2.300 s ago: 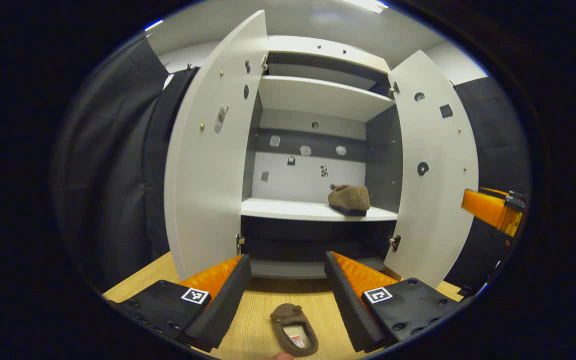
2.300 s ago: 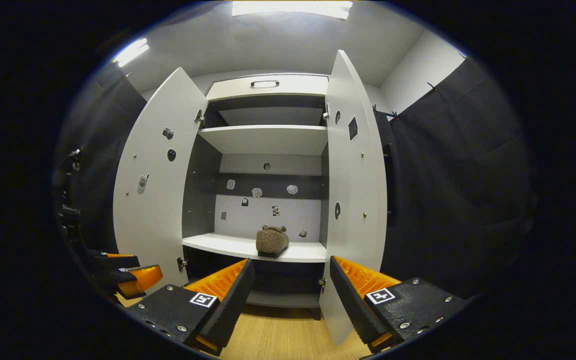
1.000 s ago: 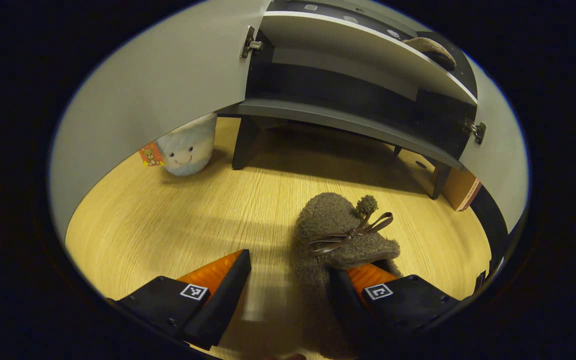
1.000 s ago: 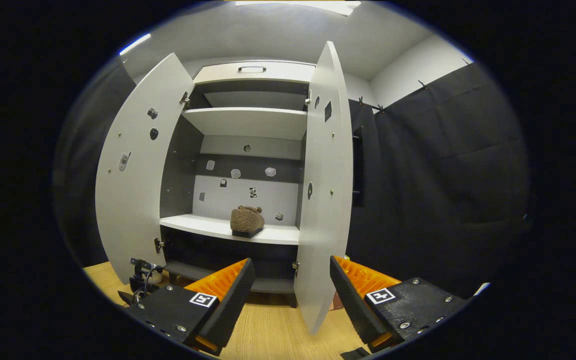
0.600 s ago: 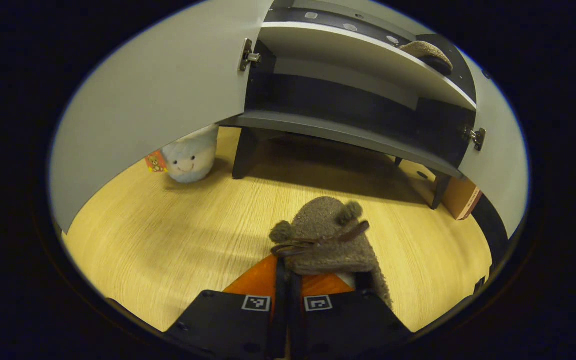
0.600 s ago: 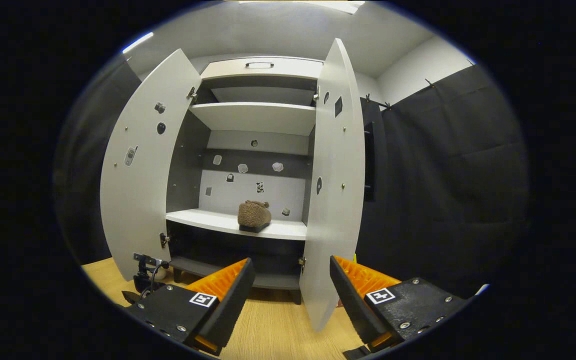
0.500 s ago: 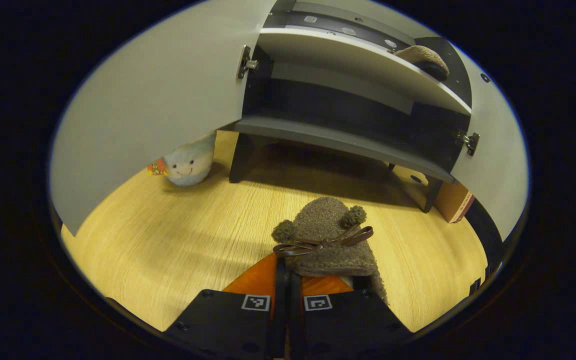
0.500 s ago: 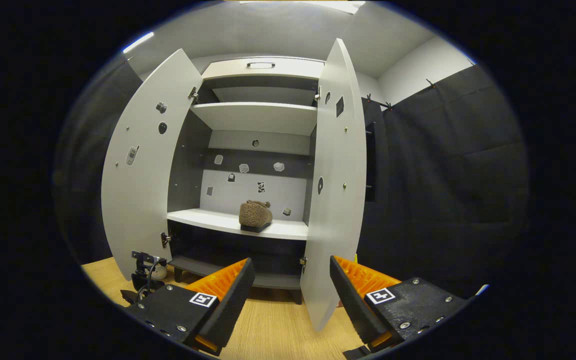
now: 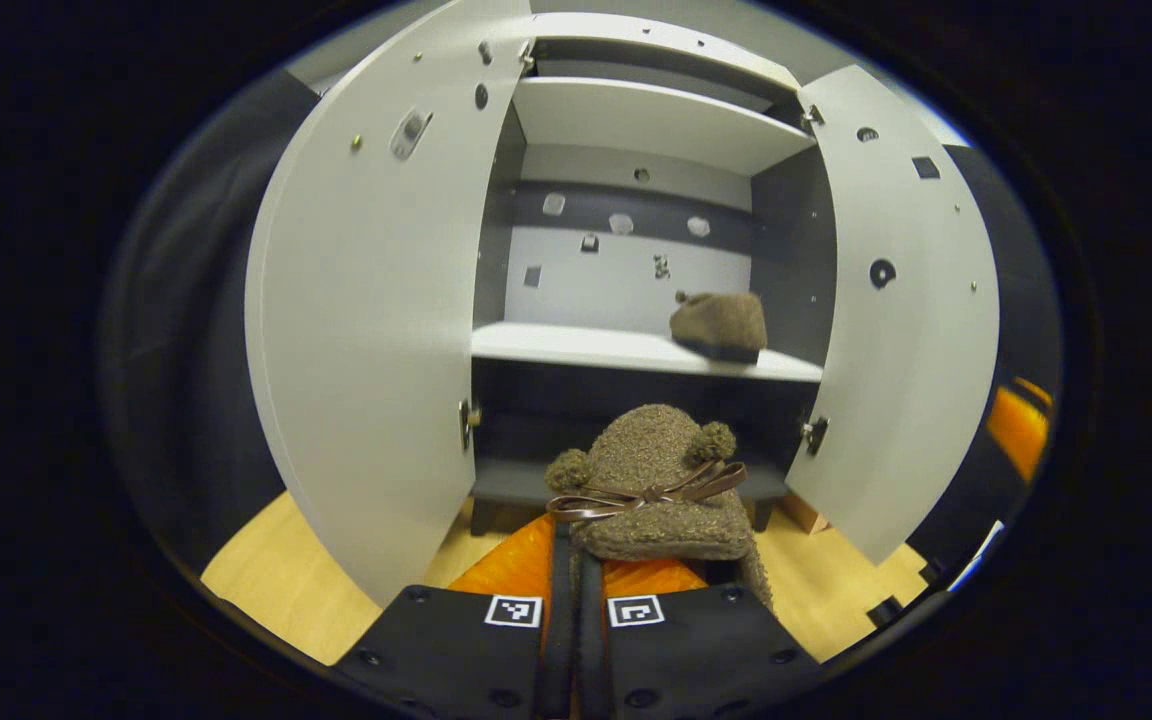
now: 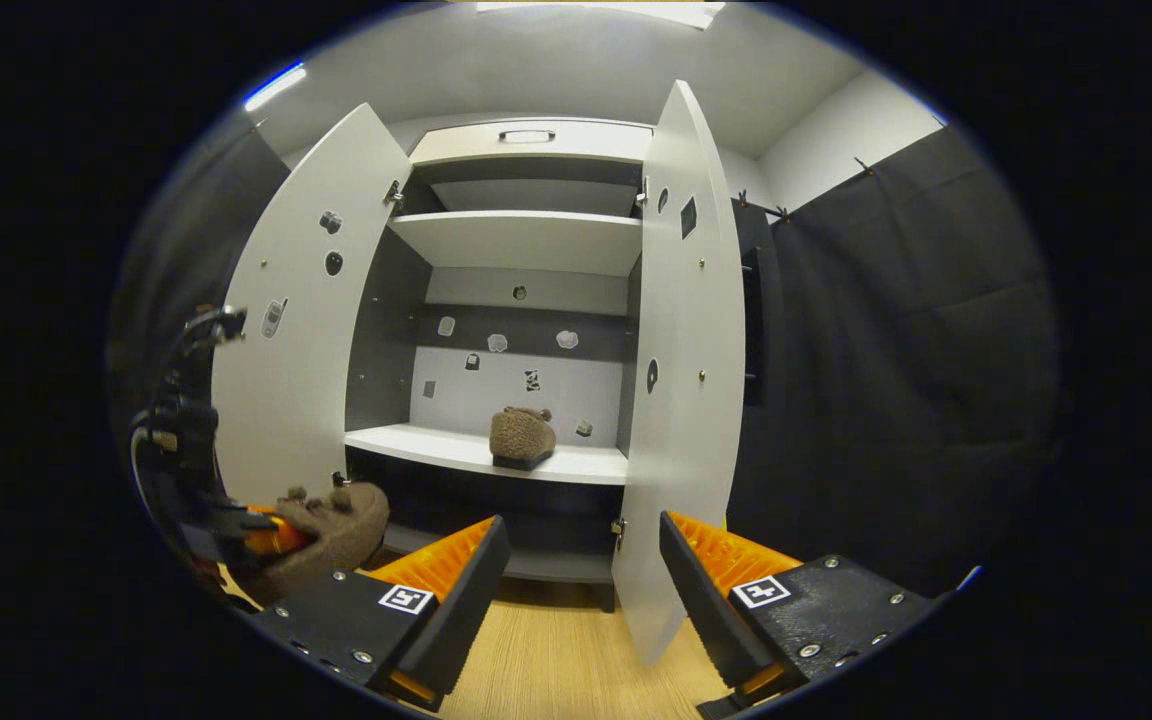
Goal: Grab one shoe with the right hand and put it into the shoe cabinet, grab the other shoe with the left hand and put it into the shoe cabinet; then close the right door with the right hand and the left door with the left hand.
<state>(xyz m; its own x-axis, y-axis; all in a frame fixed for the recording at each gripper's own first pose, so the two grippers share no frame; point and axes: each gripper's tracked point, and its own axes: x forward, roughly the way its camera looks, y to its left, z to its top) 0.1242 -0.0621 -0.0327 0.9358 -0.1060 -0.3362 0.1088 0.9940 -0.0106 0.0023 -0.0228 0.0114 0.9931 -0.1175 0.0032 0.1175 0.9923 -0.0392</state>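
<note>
My left gripper (image 9: 576, 575) is shut on a brown fuzzy slipper (image 9: 658, 482) with a ribbon bow, held off the floor in front of the open shoe cabinet (image 9: 636, 120). The right gripper view shows this slipper (image 10: 331, 535) and the left gripper (image 10: 271, 535) low at the left. The other brown slipper (image 9: 719, 322) lies on the white middle shelf (image 9: 576, 348), toward its right end, and is seen as a slipper (image 10: 522, 436) on that shelf (image 10: 436, 450) in the right gripper view too. My right gripper (image 10: 576, 585) stands open, empty, before the right door (image 10: 686, 380). Both doors are open.
The left door (image 9: 376, 330) swings out wide and the right door (image 9: 901, 320) stands open on the other side. Light wooden floor (image 10: 556, 660) runs below the cabinet. Black cloth wall (image 10: 896, 380) hangs to the right of the cabinet. An upper shelf (image 9: 651, 120) is bare.
The left gripper came down to the slipper on the floor, shut on it, then lifted it and tilted up to face the cabinet. The right gripper stayed open, shifting only slightly.
</note>
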